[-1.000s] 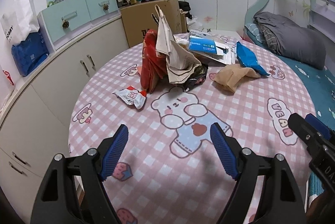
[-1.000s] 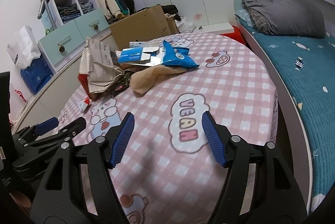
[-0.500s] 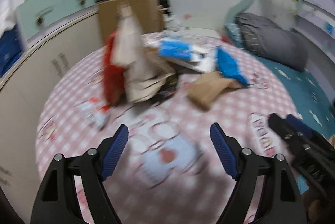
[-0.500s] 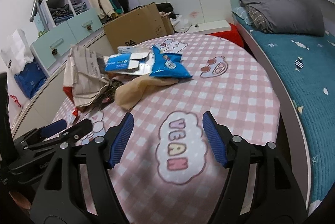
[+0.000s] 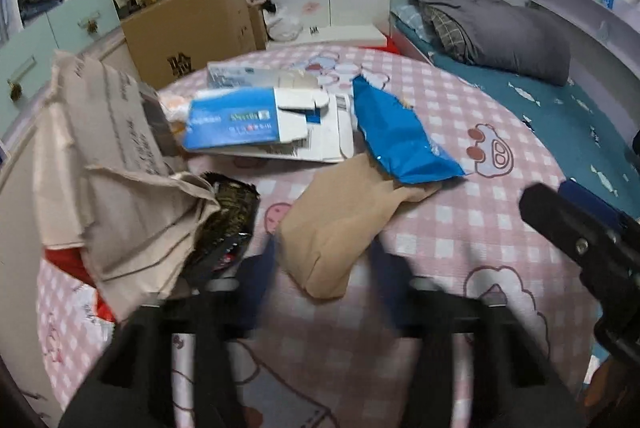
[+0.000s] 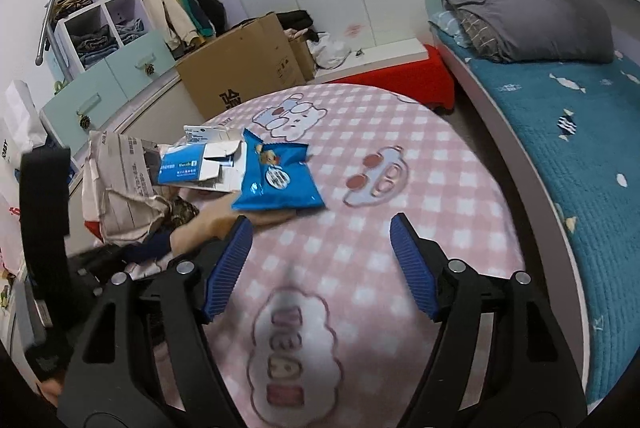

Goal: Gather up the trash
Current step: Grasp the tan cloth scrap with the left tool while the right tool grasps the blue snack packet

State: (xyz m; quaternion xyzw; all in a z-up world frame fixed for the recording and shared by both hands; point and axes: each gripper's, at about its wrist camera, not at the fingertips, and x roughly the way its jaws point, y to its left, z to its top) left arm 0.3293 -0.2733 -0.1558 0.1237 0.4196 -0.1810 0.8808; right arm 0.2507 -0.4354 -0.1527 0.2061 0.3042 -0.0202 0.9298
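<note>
Left hand-held gripper (image 5: 322, 278), crumpled tan stocking (image 5: 344, 224)

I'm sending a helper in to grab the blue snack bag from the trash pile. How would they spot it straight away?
Start at the round table with the pink checked cloth and find the pile of litter on its far left side. The blue snack bag lies at the pile's right edge, partly on a tan paper bag. Unlike the flattened blue-and-white carton beside it, it is glossy, crinkled foil, torn open at the top.
</note>
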